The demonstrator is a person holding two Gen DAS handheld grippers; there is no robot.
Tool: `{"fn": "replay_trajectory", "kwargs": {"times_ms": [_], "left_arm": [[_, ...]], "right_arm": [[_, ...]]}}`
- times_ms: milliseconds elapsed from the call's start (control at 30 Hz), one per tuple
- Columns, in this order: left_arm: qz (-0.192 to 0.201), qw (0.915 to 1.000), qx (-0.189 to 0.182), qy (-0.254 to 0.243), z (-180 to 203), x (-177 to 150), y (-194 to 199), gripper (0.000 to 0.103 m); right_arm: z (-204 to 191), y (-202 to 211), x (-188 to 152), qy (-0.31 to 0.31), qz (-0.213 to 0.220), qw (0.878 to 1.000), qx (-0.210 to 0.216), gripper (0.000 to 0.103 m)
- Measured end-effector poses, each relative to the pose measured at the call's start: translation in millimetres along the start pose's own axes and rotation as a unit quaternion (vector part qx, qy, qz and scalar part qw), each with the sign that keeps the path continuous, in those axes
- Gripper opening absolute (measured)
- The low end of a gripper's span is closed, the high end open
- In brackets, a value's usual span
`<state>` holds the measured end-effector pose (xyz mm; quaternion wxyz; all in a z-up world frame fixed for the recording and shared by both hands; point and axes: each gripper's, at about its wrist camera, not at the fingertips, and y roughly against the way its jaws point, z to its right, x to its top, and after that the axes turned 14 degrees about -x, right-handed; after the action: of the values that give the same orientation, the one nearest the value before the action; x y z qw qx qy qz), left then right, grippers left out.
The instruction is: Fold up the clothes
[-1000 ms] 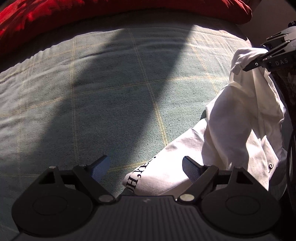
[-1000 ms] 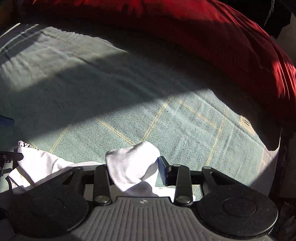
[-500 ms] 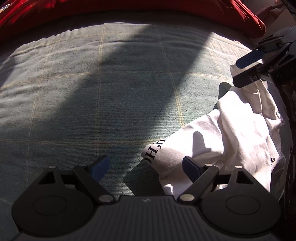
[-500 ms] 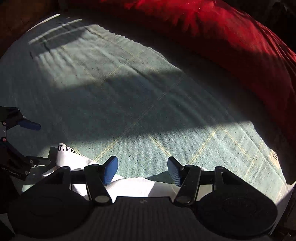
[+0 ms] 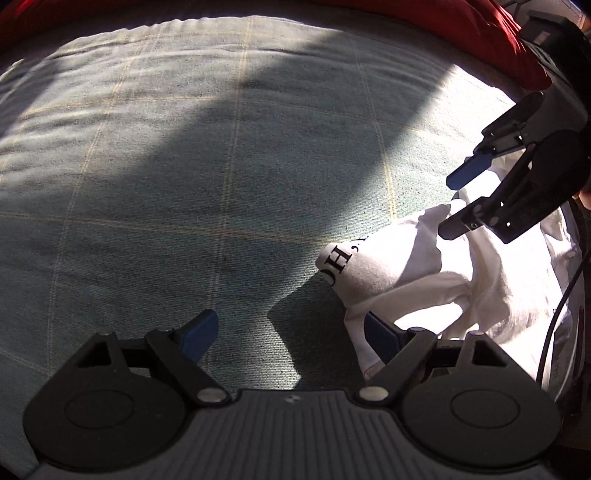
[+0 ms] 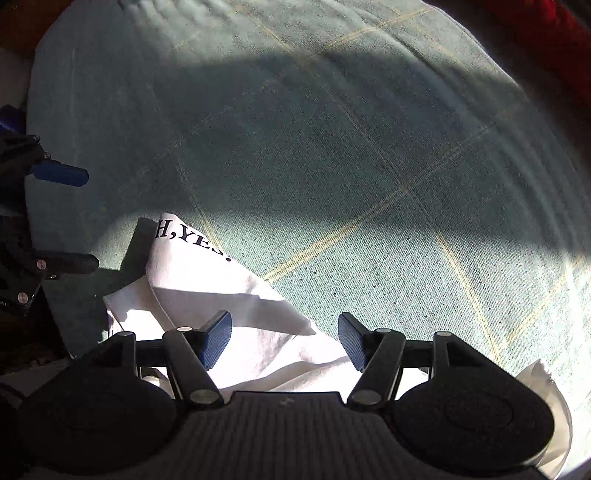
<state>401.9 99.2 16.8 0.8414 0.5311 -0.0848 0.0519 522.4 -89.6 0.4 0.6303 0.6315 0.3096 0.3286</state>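
White shirt (image 5: 443, 273) with black lettering, green yellow-checked blanket (image 5: 221, 155), red pillow (image 5: 491, 26)

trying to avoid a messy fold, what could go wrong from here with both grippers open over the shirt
1. The white shirt lies bunched with overlapping layers; a pinch by the right hand-held gripper may catch several layers.
2. The left hand-held gripper has mostly blanket between its fingers, so closing could grab that.
3. Hard sun and shadow may hide the shirt's edges.

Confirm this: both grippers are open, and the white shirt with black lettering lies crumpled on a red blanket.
Not quite: the white shirt lies on a green checked blanket, as the right wrist view shows. The left gripper and right gripper are indeed open.
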Motion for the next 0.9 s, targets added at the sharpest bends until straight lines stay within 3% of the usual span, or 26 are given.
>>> {"fn": "replay_trajectory", "kwargs": {"times_ms": [267,367,533,767,900], "left_arm": [[0.000,1.0000,-0.003,0.007,-3,3,-4,0.085],[-0.001,1.0000,-0.002,0.009,-5,3,-5,0.085],[0.001,0.9999,-0.002,0.014,-6,3,-4,0.085],[0.005,0.9999,-0.006,0.012,-7,2,-3,0.085],[0.002,0.9999,-0.005,0.016,-9,-1,-4,0.085]], "right_arm": [[-3,-17,2,0.050,-0.026,0.998,0.032,0.067],[-5,-24,3,0.070,-0.036,0.996,0.044,0.062],[-1,-24,2,0.073,-0.040,0.996,0.033,0.030],[7,-25,4,0.064,-0.048,0.996,0.040,0.033],[8,-36,8,0.073,-0.058,0.994,0.056,0.051]]}}
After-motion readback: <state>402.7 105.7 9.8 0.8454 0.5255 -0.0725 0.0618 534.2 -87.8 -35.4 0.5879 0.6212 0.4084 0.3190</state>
